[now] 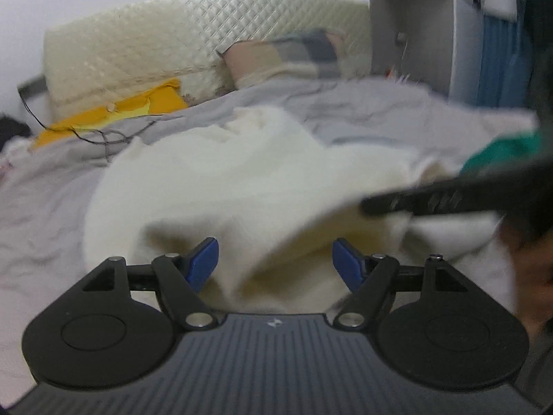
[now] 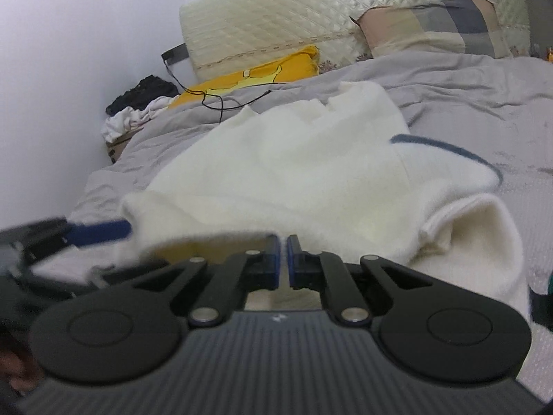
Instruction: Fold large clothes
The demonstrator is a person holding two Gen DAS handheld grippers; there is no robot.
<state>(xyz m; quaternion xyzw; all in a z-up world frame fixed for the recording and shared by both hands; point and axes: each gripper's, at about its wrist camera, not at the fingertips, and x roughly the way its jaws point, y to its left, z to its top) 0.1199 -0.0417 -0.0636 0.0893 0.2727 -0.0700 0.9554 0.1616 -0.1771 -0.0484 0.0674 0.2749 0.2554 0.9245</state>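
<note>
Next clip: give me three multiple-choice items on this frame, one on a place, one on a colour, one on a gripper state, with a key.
1. Where does the white garment lie?
A. on the grey bed cover
B. on a chair
C. on the floor

2. What colour is the cloth by the quilted headboard?
A. red
B. yellow
C. purple

3. How do the right gripper jaws stand?
A. wide apart
B. out of view
C. closed together

Key: 1 A, the cover surrounds the garment; 2 B, the yellow cloth lies below the headboard; 3 C, the pads nearly meet.
</note>
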